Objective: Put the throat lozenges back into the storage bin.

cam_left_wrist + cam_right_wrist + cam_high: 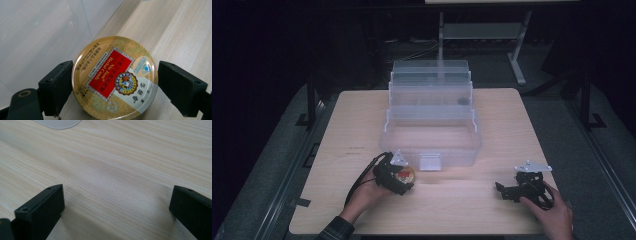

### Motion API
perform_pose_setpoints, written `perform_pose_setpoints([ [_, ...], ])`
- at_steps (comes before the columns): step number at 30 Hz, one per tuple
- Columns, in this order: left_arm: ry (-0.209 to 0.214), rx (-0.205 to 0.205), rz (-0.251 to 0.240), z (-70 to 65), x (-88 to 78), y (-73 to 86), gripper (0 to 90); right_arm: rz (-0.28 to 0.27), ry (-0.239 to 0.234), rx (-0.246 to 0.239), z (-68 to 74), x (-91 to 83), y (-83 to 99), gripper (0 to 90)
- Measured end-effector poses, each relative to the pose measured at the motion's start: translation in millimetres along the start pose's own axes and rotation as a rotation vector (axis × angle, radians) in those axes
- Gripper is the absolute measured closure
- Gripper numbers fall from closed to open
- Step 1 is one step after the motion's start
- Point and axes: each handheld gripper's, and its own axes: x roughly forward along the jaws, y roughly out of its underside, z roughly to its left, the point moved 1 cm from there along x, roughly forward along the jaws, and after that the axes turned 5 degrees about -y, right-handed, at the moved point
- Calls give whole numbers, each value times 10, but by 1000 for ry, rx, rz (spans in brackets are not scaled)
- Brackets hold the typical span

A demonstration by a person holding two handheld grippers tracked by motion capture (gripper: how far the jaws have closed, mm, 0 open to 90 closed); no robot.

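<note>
The left hand-held gripper [113,82] has its jaws set on either side of a round candy tin [115,78]; the left jaw touches the tin's rim, while the right jaw stands a hair off it, so whether the grip is fully clenched I cannot tell. The tin sits on the worktop [452,200] just in front of the clear tiered box [432,135], near the box's front-left corner. The right hand-held gripper [507,191] rests on the worktop well to the right of the box, its jaws spread wide and empty. This looks like the pickup step. Next, the left gripper likely must squeeze firm, lift the tin level, and carry it over the box's front wall.
</note>
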Motion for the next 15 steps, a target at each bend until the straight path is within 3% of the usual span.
perform_pose_setpoints([
  [15, 9, -22, 13, 11, 30, -1, 190, 0, 0, 0, 0, 0, 0, 0],
])
